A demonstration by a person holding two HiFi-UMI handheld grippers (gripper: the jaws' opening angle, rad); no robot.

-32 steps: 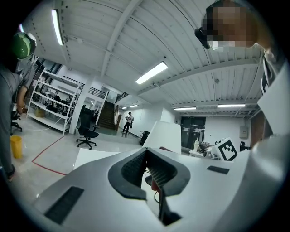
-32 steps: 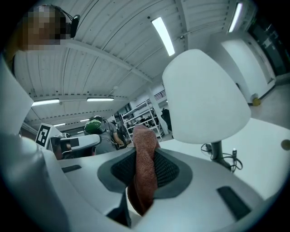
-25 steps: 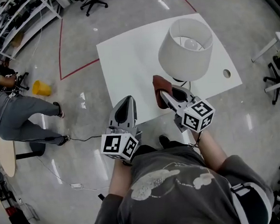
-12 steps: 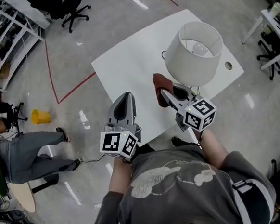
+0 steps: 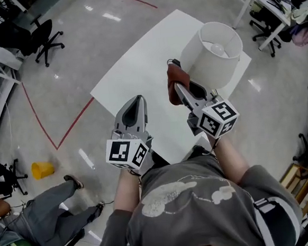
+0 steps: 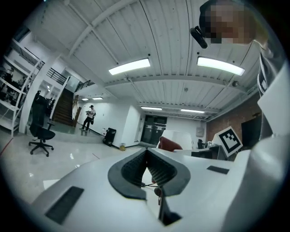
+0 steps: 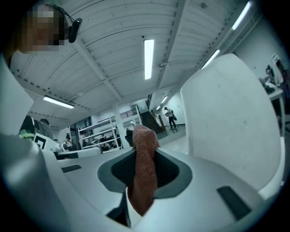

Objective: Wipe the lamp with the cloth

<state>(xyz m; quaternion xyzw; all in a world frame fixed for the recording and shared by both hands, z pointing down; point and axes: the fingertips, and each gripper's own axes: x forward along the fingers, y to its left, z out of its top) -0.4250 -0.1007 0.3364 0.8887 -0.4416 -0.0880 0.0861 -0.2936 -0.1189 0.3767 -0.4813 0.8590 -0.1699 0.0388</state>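
A lamp with a white drum shade (image 5: 211,54) and a bare bulb inside stands on the white table (image 5: 134,79). My right gripper (image 5: 178,87) is shut on a rust-brown cloth (image 5: 174,81) and holds it just left of the shade; in the right gripper view the cloth (image 7: 145,164) hangs between the jaws with the shade (image 7: 235,122) close on the right. My left gripper (image 5: 135,103) is shut with nothing in it, held over the table's near edge left of the right one. In the left gripper view its jaws (image 6: 146,153) meet, and the cloth (image 6: 171,144) shows beyond.
Glossy floor with red tape lines (image 5: 74,123) surrounds the table. A black office chair (image 5: 28,39) stands at the far left, a yellow object (image 5: 41,169) lies on the floor, and a person in grey trousers (image 5: 42,224) sits at the lower left. Desks and chairs (image 5: 272,4) stand at the upper right.
The head view has swung, so the table and lamp now sit higher and more turned. Both grippers hold much the same pose, with the cloth still beside the shade.
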